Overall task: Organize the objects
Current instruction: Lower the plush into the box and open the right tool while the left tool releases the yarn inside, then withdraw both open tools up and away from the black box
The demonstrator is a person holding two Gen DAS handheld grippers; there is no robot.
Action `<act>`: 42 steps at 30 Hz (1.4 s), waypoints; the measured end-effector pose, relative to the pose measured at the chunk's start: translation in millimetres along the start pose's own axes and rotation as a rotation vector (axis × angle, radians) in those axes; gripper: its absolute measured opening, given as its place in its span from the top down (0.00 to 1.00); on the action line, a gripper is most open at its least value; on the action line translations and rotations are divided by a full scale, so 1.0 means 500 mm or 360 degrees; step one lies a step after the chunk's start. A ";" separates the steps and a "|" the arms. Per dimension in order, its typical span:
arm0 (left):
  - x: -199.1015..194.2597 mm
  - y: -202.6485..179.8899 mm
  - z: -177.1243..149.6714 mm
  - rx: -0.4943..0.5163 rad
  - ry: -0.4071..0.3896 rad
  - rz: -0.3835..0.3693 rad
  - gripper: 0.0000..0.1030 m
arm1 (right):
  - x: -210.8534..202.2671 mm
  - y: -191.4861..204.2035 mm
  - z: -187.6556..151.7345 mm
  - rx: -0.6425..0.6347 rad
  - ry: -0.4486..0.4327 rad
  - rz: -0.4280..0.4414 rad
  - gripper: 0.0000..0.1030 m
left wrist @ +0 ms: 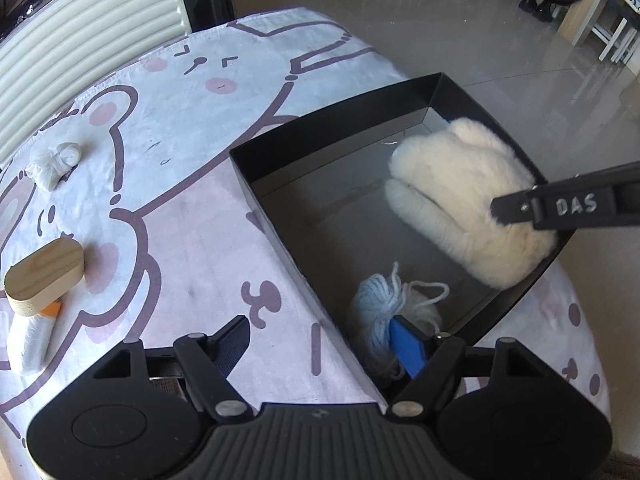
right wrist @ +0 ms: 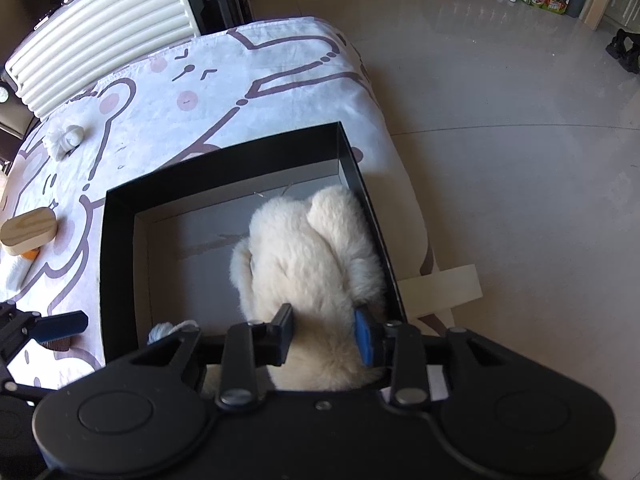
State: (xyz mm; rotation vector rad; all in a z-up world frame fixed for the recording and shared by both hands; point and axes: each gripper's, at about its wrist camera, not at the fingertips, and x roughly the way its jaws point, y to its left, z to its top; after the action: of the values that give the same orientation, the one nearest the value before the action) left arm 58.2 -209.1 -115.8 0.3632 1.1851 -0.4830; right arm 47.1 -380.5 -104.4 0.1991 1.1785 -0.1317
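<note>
Fluffy cream plush mitten [right wrist: 316, 248] is lying inside the black cardboard box [right wrist: 120, 240]; my right hand-held gripper [right wrist: 326, 338] is pinching it, while my left hand-held gripper [left wrist: 320, 344] is gaping, straddling the box wall.

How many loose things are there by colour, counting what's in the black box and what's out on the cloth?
White or cream: 3, the furry mitten in the box, the crumpled white wad, the white wrapped roll.
Pale blue and cream: 1, the yarn bundle in the box.
Tan: 1, the wooden block.
Total: 5.
</note>
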 end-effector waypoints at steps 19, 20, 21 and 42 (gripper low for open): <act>-0.114 0.028 -0.007 -0.0190 -0.0261 0.0003 0.25 | -0.099 0.002 -0.024 0.0074 -0.0191 0.0021 0.69; -0.122 0.030 -0.010 -0.0195 -0.0275 0.0009 0.25 | -0.106 0.003 -0.027 0.0079 -0.0203 0.0020 0.69; -0.129 0.032 -0.013 -0.0201 -0.0290 0.0018 0.25 | -0.113 0.004 -0.030 0.0081 -0.0215 0.0017 0.68; -0.251 0.063 -0.072 -0.0371 -0.0515 0.0146 0.14 | -0.229 0.015 -0.094 0.0057 -0.0423 -0.0052 0.40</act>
State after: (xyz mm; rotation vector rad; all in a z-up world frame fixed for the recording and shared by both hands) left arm 9.7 -143.1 -9.2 0.1307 0.8936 -0.3054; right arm -36.9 -363.1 -15.0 0.1878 0.9152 -0.2017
